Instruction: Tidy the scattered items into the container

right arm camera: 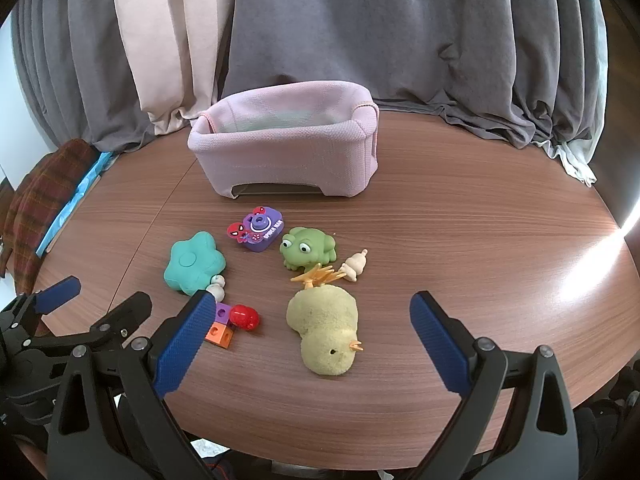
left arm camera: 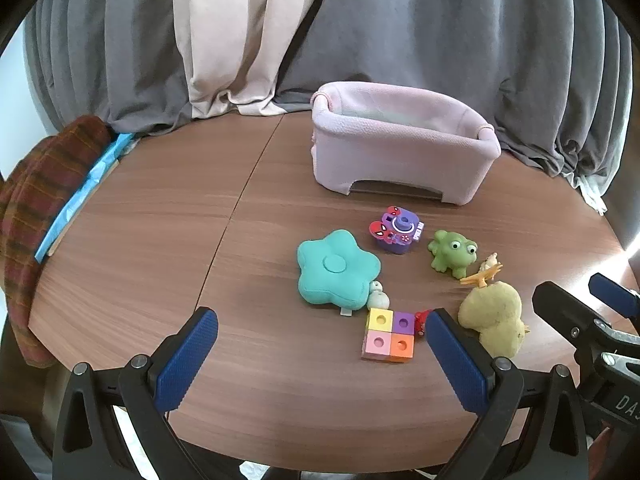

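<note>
hovering wide apart and holding nothing, the right jaws (right arm camera: 308, 332) frame the yellow plush chick (right arm camera: 325, 332), which lies on its side near the front edge of the desk (right arm camera: 460, 240); that spread looks set for a soft, bulky body, so my guess is the chick is the first pick. the left jaws (left arm camera: 320, 342) are just as wide and also empty, low over the front of the desk with the block of coloured cubes (left arm camera: 389, 334) between the blue pads, nearer the right-hand pad. a small red toy (right arm camera: 245, 316) touches the block's far side, so a grip there may catch both.

further out the scatter sits mid-desk, packed closely: a teal flower cushion (left arm camera: 337, 267) with a little pale figure (left arm camera: 378, 296) against its near corner, a purple spider-man toy camera (left arm camera: 395, 230), a green rubber frog (left arm camera: 452, 254), an orange plastic piece (right arm camera: 316, 275) touching the chick's far end, and a cream figurine (right arm camera: 354, 267) just beside it.

beyond them, toward the back edge before the curtains, stands the pink fabric basket (left arm camera: 400, 156), open-topped; nothing shows above its rim, though its floor is hidden, so tidying seems not yet begun. a plaid cloth (left arm camera: 48, 200) lies on the left edge.
</note>
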### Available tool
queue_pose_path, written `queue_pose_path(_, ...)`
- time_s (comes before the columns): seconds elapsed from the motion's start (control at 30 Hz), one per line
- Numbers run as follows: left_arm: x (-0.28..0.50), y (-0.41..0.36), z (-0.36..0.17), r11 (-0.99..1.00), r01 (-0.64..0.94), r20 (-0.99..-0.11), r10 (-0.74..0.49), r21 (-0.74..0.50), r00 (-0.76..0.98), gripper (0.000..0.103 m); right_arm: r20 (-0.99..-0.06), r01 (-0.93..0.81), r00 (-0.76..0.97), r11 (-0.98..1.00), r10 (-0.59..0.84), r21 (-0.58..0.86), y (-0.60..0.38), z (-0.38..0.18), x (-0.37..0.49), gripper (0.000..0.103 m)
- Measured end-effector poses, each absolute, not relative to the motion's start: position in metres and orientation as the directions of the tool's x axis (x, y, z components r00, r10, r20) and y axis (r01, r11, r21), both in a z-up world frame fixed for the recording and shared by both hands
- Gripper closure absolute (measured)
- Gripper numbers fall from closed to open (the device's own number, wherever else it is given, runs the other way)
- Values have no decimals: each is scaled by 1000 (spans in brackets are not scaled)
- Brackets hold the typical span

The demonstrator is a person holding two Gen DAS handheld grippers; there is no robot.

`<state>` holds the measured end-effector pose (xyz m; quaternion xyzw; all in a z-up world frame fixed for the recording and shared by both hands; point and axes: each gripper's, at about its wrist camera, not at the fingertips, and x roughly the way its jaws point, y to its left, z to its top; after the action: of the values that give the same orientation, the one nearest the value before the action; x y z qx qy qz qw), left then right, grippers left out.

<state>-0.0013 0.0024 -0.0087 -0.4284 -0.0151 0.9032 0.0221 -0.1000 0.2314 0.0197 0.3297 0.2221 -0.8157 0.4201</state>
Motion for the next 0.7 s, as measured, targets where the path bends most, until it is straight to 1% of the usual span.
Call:
queue_pose_path(0.13, -3, 0, -10, -995, -24, -782, 90, -96, -617, 1, -719, 834, -434, -544, -543, -92, 232, 21, -100, 6)
queue_pose_path(0.3, -1, 6, -10, -998, -39, -781, 60, -46, -622, 1, -717, 842, -429, -532, -549, -96, 232, 23, -98, 6)
queue_pose_path(0.7, -1, 3, -7, -998, -40, -786, 58, -42, -616, 1, -711, 859, -415, -502, -568, -101, 231, 28, -94, 6)
